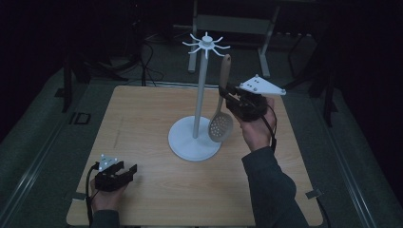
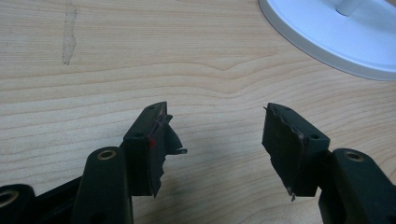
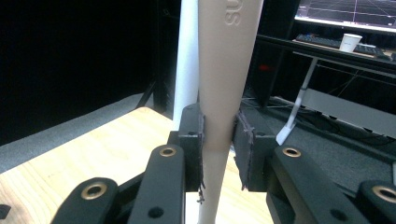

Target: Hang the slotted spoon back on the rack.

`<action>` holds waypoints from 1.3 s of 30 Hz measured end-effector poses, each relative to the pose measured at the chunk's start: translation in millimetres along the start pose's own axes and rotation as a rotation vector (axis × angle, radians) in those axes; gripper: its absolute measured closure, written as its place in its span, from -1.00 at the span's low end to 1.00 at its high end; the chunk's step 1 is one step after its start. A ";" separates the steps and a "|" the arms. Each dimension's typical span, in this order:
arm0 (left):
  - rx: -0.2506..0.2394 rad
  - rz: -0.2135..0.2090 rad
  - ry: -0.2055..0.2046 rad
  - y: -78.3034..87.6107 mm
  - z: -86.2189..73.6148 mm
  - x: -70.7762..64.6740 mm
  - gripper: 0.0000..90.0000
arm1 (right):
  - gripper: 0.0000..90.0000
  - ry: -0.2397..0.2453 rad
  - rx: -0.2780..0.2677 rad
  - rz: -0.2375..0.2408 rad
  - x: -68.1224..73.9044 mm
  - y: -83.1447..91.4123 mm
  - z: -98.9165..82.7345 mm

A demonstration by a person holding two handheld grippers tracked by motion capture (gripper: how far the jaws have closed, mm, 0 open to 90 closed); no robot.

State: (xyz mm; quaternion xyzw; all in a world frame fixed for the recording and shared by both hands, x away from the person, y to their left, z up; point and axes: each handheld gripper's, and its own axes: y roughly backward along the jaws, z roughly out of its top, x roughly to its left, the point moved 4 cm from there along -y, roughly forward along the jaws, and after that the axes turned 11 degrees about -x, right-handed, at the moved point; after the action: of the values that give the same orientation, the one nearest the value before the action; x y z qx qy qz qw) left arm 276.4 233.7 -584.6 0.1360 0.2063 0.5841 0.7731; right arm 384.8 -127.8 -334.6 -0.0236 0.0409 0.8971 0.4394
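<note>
A white utensil stand [image 1: 199, 95] with a ring of hooks at its top [image 1: 206, 43] rises from a round base [image 1: 190, 140] at the table's middle. Just right of the pole, a beige slotted spoon [image 1: 221, 126] hangs upright in the air with its bowl down. My right gripper [image 1: 227, 95] is shut on the handle about halfway up. In the right gripper view both pads clamp that handle [image 3: 226, 70], my right gripper [image 3: 218, 135] holding it in front of the white pole [image 3: 187, 60]. My left gripper [image 1: 128, 172] rests near the front left corner, open and holding nothing; its jaws [image 2: 215, 135] stand wide over bare wood.
The wooden table [image 1: 142, 118] has bare room on its left half and along the front. The stand's base edge [image 2: 327, 37] lies ahead and to the right of the left gripper. Dark floor, cables and a desk frame [image 1: 237, 23] lie beyond the far edge.
</note>
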 end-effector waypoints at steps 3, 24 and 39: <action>0.000 0.000 0.001 -0.1 0.0 0.1 -0.08 | 0.64 -0.006 0.000 0.001 0.3 -2.2 1.5; 0.004 0.000 -0.002 -0.4 -0.1 0.5 -0.08 | 0.64 -0.022 0.022 0.009 2.8 -17.3 4.6; 0.001 -0.001 -0.001 0.0 0.0 0.4 -0.08 | 0.64 -0.030 0.031 0.010 6.0 -27.1 4.0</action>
State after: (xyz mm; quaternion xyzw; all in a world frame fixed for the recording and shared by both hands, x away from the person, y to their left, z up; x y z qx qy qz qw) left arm 276.5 234.0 -584.7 0.1365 0.2063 0.5838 0.7733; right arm 402.5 -106.1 -332.5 -0.0030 0.0483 0.8987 0.4359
